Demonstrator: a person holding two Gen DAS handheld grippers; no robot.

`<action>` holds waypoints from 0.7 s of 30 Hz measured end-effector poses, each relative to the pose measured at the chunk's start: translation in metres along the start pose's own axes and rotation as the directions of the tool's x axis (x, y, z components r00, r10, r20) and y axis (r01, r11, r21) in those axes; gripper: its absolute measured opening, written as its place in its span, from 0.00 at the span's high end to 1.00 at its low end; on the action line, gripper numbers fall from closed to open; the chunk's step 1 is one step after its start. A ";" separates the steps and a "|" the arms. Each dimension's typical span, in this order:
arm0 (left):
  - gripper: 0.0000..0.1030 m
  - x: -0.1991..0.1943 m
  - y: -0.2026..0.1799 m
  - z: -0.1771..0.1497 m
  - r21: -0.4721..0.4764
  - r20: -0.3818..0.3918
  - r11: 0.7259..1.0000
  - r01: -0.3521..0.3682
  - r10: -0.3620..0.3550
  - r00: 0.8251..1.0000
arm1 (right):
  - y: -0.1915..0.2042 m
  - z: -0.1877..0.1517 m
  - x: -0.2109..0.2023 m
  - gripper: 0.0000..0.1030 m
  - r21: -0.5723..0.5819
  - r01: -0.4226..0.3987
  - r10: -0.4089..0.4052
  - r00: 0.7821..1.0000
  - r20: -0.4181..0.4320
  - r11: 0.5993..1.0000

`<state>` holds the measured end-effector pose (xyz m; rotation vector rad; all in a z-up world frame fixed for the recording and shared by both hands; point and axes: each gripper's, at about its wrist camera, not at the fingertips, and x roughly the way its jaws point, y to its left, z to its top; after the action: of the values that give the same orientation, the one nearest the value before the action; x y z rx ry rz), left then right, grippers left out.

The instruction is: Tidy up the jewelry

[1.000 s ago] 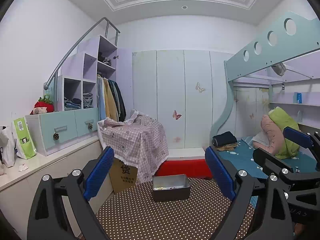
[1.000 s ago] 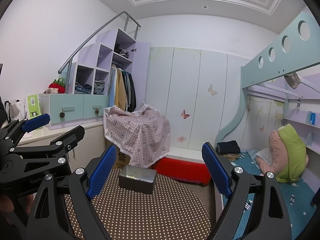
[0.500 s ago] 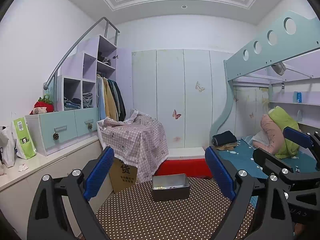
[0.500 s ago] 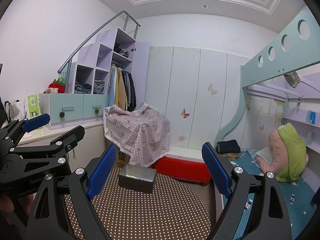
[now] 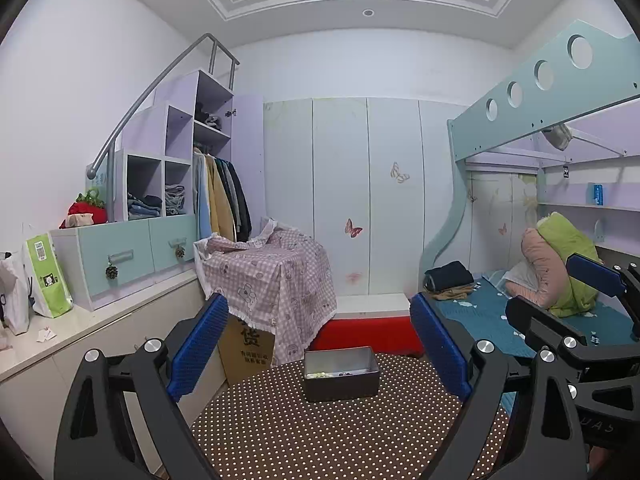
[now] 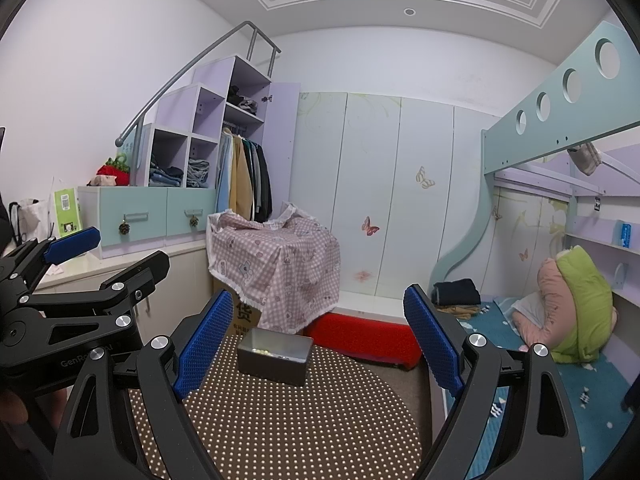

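A grey metal box (image 5: 341, 373) with small beads and jewelry pieces inside stands at the far side of a round table with a brown dotted cloth (image 5: 320, 432). The box also shows in the right wrist view (image 6: 274, 356). My left gripper (image 5: 318, 352) is open and empty, held above the near part of the table, facing the box. My right gripper (image 6: 318, 350) is open and empty, to the right of the left one. The left gripper shows at the left of the right wrist view (image 6: 86, 268); the right gripper shows at the right of the left wrist view (image 5: 560, 300).
A cardboard box under a pink checked cloth (image 5: 272, 280) stands behind the table. A red bench (image 5: 368, 334) lies beyond it. A white counter (image 5: 80, 328) with bags runs along the left. A bed with blue sheet (image 5: 500, 316) and pillows is on the right.
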<state>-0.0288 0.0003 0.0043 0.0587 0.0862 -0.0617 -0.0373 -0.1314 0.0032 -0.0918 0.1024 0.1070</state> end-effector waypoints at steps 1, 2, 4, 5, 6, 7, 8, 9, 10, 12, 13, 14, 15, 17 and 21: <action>0.13 0.000 0.000 0.000 0.000 0.001 1.000 0.000 0.000 1.000 | 0.000 0.000 0.000 0.18 0.001 0.000 0.000 1.000 0.000 1.000; 0.13 0.000 0.000 0.000 0.000 0.001 1.000 0.000 0.000 1.000 | 0.000 0.000 0.000 0.18 0.000 0.000 0.000 1.000 0.000 1.000; 0.13 0.000 0.000 0.000 0.000 0.001 1.000 0.000 0.000 1.000 | 0.000 0.000 0.000 0.18 0.000 0.001 -0.001 1.000 0.001 1.000; 0.13 0.000 0.000 0.000 0.000 0.001 1.000 0.000 0.000 1.000 | 0.000 0.000 0.000 0.18 0.000 0.001 -0.001 1.000 0.001 1.000; 0.13 0.000 0.000 0.000 -0.001 0.000 1.000 0.001 -0.001 1.000 | -0.001 0.000 0.000 0.18 0.000 0.001 -0.001 1.000 0.000 1.000; 0.13 0.000 0.000 -0.001 -0.001 -0.001 1.000 0.002 -0.002 1.000 | 0.000 0.000 0.000 0.18 0.000 0.000 0.000 1.000 0.001 1.000; 0.13 0.000 0.000 -0.001 -0.001 -0.001 1.000 0.002 -0.002 1.000 | 0.000 0.000 0.000 0.18 -0.001 0.001 -0.001 1.000 0.001 1.000; 0.13 0.000 0.000 -0.001 -0.002 -0.001 1.000 0.002 -0.002 1.000 | 0.000 0.000 0.000 0.18 -0.001 0.001 -0.001 1.000 0.001 1.000; 0.13 0.000 0.000 -0.002 -0.001 -0.001 1.000 0.002 -0.002 1.000 | 0.000 0.001 0.000 0.18 0.000 0.000 0.000 1.000 0.000 1.000; 0.13 0.000 0.000 -0.002 -0.001 -0.002 1.000 0.002 -0.002 1.000 | 0.000 0.001 0.000 0.18 0.000 0.000 0.000 1.000 0.001 1.000; 0.13 0.000 0.000 -0.002 -0.001 -0.001 1.000 0.001 -0.001 1.000 | 0.000 0.001 0.000 0.18 0.000 0.000 0.000 1.000 0.000 1.000; 0.13 0.001 0.000 -0.002 -0.001 -0.002 1.000 0.001 -0.001 1.000 | 0.000 0.001 0.000 0.18 0.000 -0.001 0.001 1.000 -0.001 1.000; 0.13 0.001 0.000 -0.002 -0.001 -0.003 1.000 0.001 -0.001 1.000 | 0.000 0.001 0.000 0.18 0.000 0.000 0.000 1.000 0.000 1.000; 0.13 0.001 0.000 -0.001 0.000 -0.003 1.000 0.001 -0.001 1.000 | -0.001 0.000 0.000 0.18 0.000 0.001 -0.001 1.000 -0.002 1.000; 0.13 0.000 0.000 -0.001 -0.002 -0.002 1.000 0.002 -0.002 1.000 | 0.000 -0.002 0.001 0.18 0.001 0.002 -0.002 1.000 -0.002 1.000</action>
<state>-0.0286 0.0005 0.0029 0.0568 0.0888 -0.0638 -0.0370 -0.1315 0.0009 -0.0914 0.1045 0.1052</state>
